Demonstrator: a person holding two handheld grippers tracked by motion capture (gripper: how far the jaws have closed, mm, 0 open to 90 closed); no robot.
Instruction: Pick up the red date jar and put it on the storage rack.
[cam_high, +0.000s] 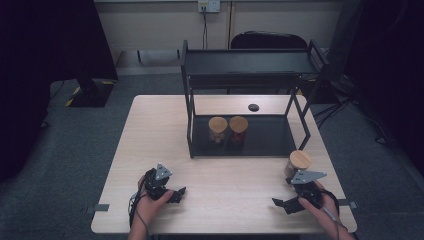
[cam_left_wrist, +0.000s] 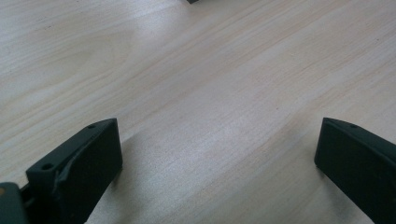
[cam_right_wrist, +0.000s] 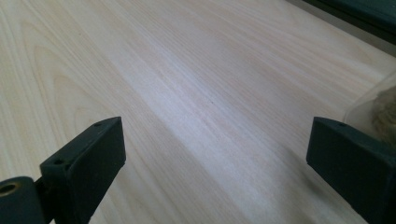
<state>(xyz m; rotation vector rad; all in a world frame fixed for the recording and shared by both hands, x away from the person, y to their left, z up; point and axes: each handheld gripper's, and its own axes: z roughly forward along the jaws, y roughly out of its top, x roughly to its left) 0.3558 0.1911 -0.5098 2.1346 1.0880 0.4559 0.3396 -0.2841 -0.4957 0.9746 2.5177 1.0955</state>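
Both hands sit at the near edge of the table (cam_high: 150, 150), palms wrapped over the gripper bodies, forearms coming in from the bottom of the high view. Left gripper (cam_high: 179, 192) lies low on the wood, pointing toward table centre, jaws spread wide with nothing between them. Right gripper (cam_high: 281, 204) also points inward, jaws wide and empty; bare tabletop runs between its black pads (cam_right_wrist: 88, 154).

Target looks like the loose jar (cam_high: 298, 165) with the wooden lid, standing upright on the table just behind the right gripper, close to the front right leg of the black shelf (cam_high: 250, 65). Its glass wall (cam_right_wrist: 373, 109) shows at the right edge of the right gripper view, just beside the right-hand pad. Two more jars (cam_high: 228, 130) already stand side by side on the shelf's lower tray.

Risks, as judged:
- gripper is aimed past the jar, so swinging round could clip it sideways and tip it
- glass is slick, an off-centre pinch may slip
- shelf leg is close, a lift could knock it
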